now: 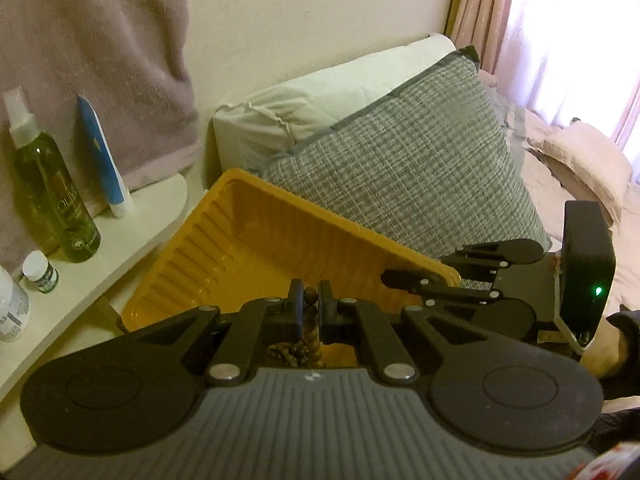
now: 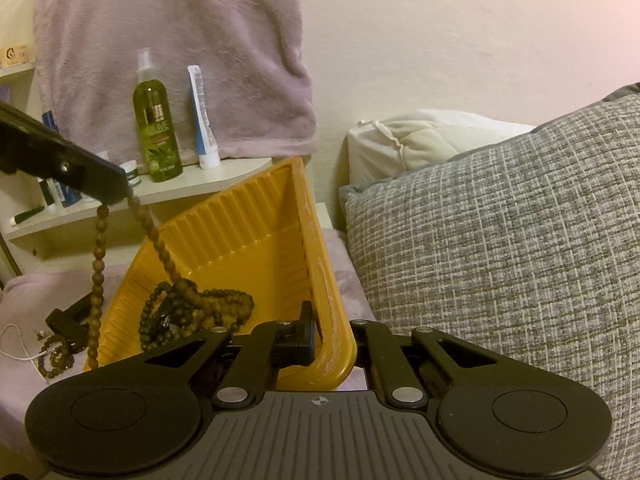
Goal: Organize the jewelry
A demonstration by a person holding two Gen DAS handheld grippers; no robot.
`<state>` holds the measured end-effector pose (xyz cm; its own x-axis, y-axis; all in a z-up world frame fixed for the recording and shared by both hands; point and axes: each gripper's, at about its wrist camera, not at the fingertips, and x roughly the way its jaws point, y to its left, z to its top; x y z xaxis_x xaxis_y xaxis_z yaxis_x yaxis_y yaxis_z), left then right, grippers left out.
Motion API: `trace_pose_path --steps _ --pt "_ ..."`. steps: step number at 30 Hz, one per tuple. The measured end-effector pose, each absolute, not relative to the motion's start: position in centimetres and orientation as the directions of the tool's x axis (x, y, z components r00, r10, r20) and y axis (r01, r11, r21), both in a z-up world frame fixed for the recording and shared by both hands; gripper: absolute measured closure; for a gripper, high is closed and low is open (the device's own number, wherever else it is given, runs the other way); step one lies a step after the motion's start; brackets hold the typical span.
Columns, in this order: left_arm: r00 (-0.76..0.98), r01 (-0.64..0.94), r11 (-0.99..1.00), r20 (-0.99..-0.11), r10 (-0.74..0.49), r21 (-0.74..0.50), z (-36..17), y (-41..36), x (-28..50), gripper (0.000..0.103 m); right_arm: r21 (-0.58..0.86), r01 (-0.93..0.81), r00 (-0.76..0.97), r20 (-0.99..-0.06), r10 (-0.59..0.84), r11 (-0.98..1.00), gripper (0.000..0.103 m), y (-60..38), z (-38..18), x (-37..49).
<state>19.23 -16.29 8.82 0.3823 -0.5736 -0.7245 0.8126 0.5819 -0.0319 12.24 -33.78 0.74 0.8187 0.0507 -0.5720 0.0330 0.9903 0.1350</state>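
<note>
Grippers in both views, each a black two-finger tool. Left gripper pinched together on a string of brown wooden beads, one bead caught between the pads, more beads bunched just under the fingers near the tool's body. From the right wrist camera, the same left gripper reaching in from the upper left, with the bead string hanging below its tip in two strands: one dropping straight down outside the tray's near-left edge, the other slanting down into the tray.

Yellow ribbed plastic tray directly ahead of the left tool, tilted, its far corner raised. Right gripper closed on the tray's near corner rim, left finger inside the wall, the right finger hidden behind the rim. Heap of dark beaded necklaces in the tray's low end, just ahead-left of the right tool. More loose beads and a white cord on pink fabric outside the tray, far left of the right tool.

Grey woven cushion to the right of the right tool, white pillow behind it. White shelf beyond the tray holding a green spray bottle and a blue-and-white tube, with a mauve towel draped behind.
</note>
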Motion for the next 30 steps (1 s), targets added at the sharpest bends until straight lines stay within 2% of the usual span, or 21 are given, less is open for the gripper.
trace_pose_path --steps 3,4,5,13,18,24,30 --pt "0.395 0.805 0.592 -0.716 -0.576 -0.032 9.1 -16.0 19.2 0.095 0.134 0.034 0.818 -0.573 0.050 0.990 0.097 -33.7 0.7 12.2" --pt "0.407 0.797 0.603 -0.710 -0.575 -0.031 9.5 -15.7 19.2 0.085 0.133 0.033 0.818 -0.573 0.049 0.991 0.097 -33.7 0.7 12.3" --pt "0.421 0.788 0.614 -0.699 -0.578 -0.033 9.8 -15.2 19.3 0.080 0.134 0.033 0.819 -0.572 0.050 0.990 0.097 -33.8 0.7 12.3" --pt "0.581 0.661 0.750 -0.619 -0.529 -0.021 12.6 -8.1 19.9 0.080 0.138 0.036 0.819 -0.571 0.050 0.990 0.097 -33.8 0.7 12.4" --pt "0.685 0.513 0.858 -0.608 -0.402 0.011 12.4 -1.1 19.6 0.078 0.142 0.037 0.820 -0.570 0.051 0.989 0.097 -33.8 0.7 12.4" --pt "0.724 0.353 0.935 -0.644 -0.247 0.038 8.6 5.5 18.3 0.078 0.137 0.039 0.819 -0.571 0.047 0.990 0.097 -33.7 0.7 12.2" --pt "0.694 0.330 0.942 -0.694 -0.195 0.065 3.2 7.4 15.7 0.078 0.128 0.039 0.816 -0.576 0.042 0.991 0.097 -33.6 0.6 12.3"
